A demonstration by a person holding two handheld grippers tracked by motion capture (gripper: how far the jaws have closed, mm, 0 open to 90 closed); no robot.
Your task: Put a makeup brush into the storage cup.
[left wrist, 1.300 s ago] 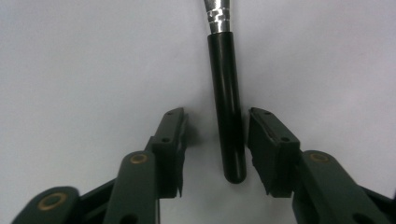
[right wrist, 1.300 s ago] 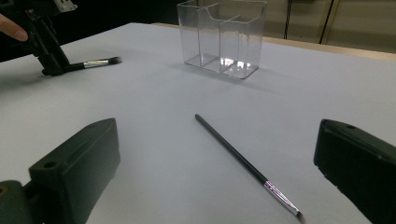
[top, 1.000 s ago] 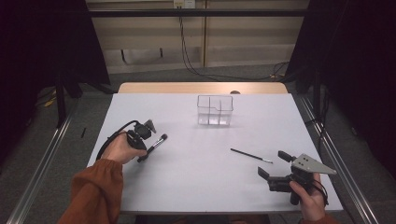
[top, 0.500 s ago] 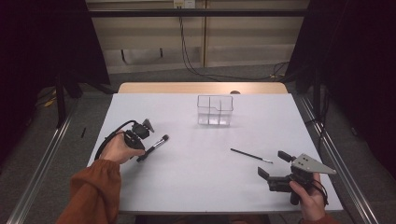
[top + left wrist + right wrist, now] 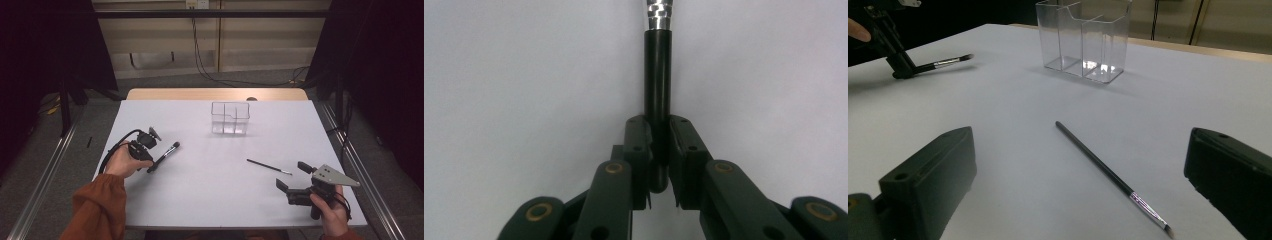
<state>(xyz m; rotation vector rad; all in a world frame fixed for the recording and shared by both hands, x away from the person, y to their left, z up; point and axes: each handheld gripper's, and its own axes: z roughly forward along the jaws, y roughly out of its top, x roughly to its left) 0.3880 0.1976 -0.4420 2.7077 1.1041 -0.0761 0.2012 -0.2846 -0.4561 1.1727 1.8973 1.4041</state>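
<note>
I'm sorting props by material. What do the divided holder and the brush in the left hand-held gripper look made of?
The divided holder looks like clear glossy plastic, perhaps acrylic: the table shows through its walls, and its edges catch highlights. The brush has a smooth black handle, plastic or lacquered wood, and a shiny ribbed silver ferrule that looks like metal.

High view overhead, facing forward; gripper views low, close; all share table [image 5: 210,195].

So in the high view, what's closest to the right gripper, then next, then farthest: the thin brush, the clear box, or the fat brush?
From the right gripper:
1. Thin brush, just ahead of it on the table.
2. Clear box, at the far middle.
3. Fat brush, far across, held in the left gripper.
</note>
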